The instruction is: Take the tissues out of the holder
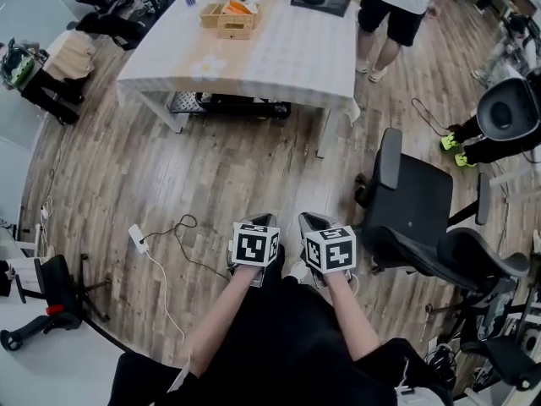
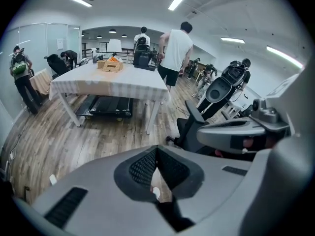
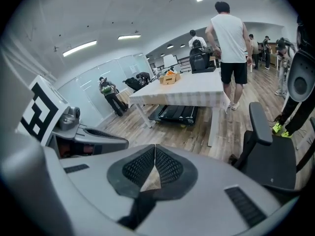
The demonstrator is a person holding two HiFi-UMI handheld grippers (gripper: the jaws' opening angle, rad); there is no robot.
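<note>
Progress: nothing of the task looked done; by my reading it had not begun.
Holder: a small wooden holder (image 1: 226, 20) stood on the white table (image 1: 287, 57), close to the table's far edge and left of its middle, with nothing touching it.
Tissues: something orange showed at the top of the holder; the tissues themselves were too small to make out.
Grippers' place: both grippers hung on the table's near side, well apart from it, over bare wooden floor and close to the wearer's body.
Left gripper (image 2: 156, 150): its jaws were clenched, the ribbed pads meeting at the tips; nothing was gripped, and only floor showed in the sliver below them.
Right gripper (image 3: 155, 148): its jaws were likewise pressed together and empty, touching nothing.
Left to do: in my judgement everything, namely walking up to the table, reaching the holder, gripping the tissues and drawing them out.
Nearby: a black office chair (image 1: 414, 205) stood off the table's near right corner, and another person (image 1: 396, 7) stood at the table's far right corner.
</note>
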